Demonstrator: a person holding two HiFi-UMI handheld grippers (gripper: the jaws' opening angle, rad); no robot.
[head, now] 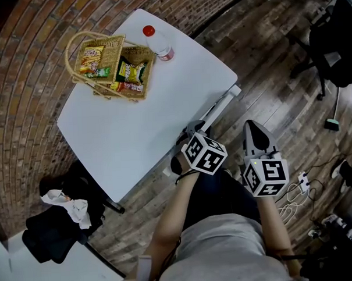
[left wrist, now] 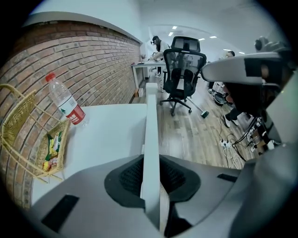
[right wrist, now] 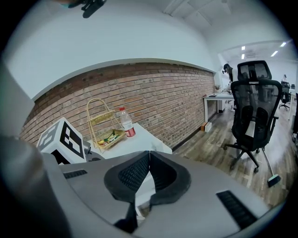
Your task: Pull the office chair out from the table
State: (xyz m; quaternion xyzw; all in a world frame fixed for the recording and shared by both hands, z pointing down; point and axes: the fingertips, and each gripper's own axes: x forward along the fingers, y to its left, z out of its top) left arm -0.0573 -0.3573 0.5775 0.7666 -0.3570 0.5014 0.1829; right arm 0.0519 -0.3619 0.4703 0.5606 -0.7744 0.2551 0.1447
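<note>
Head view, looking steeply down. White rectangular table [head: 134, 127] stands against a curved red-brick wall [head: 22, 85] on a wood-plank floor [head: 266, 63].

On the table's far end: a woven wicker basket [head: 136, 51] with bright snack packets [head: 91, 59] inside. Just beside it is a clear plastic water bottle with red cap and red label [head: 160, 45].

Left gripper [left wrist: 152, 160]: jaws drawn in on a thin white panel at the table's edge [left wrist: 151, 121]. The panel runs straight away between the two ribbed black pads, and both pads lie against it. Table top is to its left, floor to its right.

Right gripper [right wrist: 149, 155]: jaws fully together with pad tips meeting and nothing between them. It hangs beside the left one, off the table's edge, over the floor.

Task item: black mesh-backed office chair with headrest and castor base [head: 335, 43]. It stands on the floor well apart from the white table, towards the far right of the head view. Neither gripper touches it.

Other: a dark heap of black fabric [head: 63, 229] sits near the table's near-left corner with a crumpled white cloth [head: 68, 204] on top. Cannot tell what lies under it. A white power strip with cable [head: 297, 187] lies on the floor to the right.
</note>
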